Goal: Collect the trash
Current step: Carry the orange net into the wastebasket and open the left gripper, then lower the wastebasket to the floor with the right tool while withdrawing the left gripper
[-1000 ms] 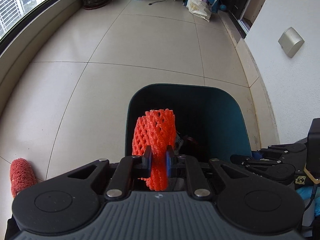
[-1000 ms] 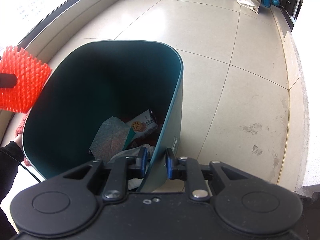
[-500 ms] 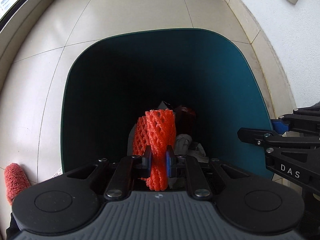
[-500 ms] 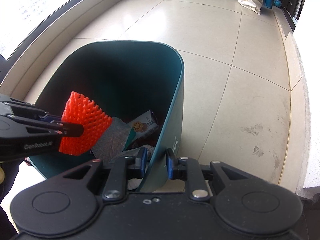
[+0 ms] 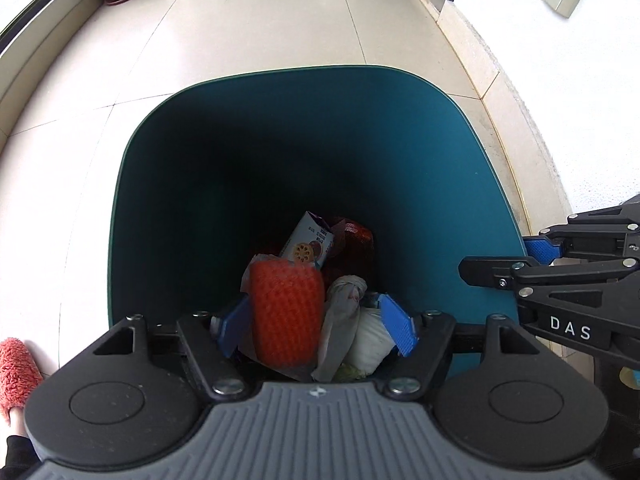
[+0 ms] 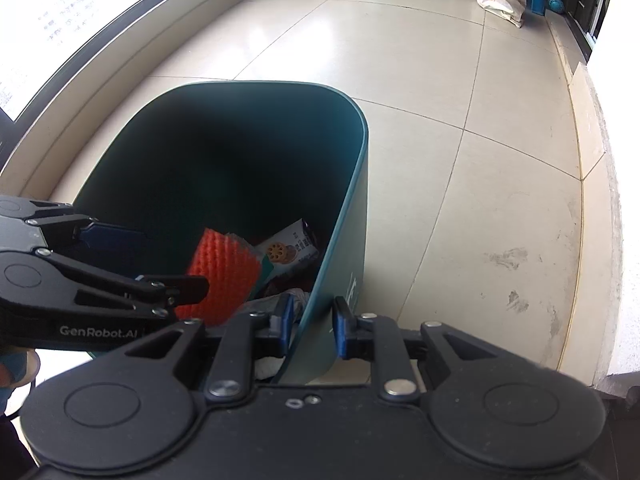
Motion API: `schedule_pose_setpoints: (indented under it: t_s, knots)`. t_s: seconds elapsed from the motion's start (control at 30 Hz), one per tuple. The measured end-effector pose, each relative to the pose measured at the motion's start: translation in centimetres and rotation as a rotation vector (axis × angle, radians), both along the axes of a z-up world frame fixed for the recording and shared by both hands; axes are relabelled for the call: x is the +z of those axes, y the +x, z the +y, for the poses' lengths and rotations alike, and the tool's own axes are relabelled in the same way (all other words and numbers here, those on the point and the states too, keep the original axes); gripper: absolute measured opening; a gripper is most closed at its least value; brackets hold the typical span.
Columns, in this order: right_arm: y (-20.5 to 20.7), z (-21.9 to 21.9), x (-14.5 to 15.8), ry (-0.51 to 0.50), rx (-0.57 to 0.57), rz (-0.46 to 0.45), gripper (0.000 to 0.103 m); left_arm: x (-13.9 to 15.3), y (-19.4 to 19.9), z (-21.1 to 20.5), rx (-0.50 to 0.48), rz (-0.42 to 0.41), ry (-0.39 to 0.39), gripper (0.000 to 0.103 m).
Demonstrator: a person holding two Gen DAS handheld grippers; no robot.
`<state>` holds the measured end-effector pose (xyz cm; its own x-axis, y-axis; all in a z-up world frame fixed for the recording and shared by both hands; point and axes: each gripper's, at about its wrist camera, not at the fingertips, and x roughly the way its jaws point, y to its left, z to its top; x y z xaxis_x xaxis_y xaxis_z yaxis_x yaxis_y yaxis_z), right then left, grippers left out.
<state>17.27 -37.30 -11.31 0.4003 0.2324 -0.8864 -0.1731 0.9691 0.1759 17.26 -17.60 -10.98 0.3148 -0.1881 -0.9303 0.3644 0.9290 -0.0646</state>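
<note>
Lying loose between the wide-spread left gripper (image 5: 316, 326), the orange foam net (image 5: 286, 316) — right gripper (image 6: 308, 326) clamps the bin (image 6: 352, 200) wall.

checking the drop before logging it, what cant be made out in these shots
- Bottom of the teal bin: left wrist view, covered by trash and shadow.
- Lower end of the orange foam net: cut off by the left gripper body; right wrist view, a finger crosses it.
- Carton print: too small in both views.
- Right gripper contact with the bin wall: unclear.

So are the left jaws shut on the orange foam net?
No, the left gripper stands wide open, and the orange foam net sits loose in the bin.
</note>
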Motion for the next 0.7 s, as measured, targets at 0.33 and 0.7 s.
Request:
schedule_pose_setpoints:
  t_s: [0.33, 0.7]
  knots:
    - [-1.6, 0.7, 3.4, -0.007, 0.032, -0.047, 0.029, 3.8, -2.4, 2.7, 0.025, -0.072, -0.027, 0.071]
    - [-8.5, 2.7, 10.4, -0.054, 0.029, -0.205, 0.063, 9.0, -7.0, 5.7, 0.051, -0.201, -0.081, 0.071]
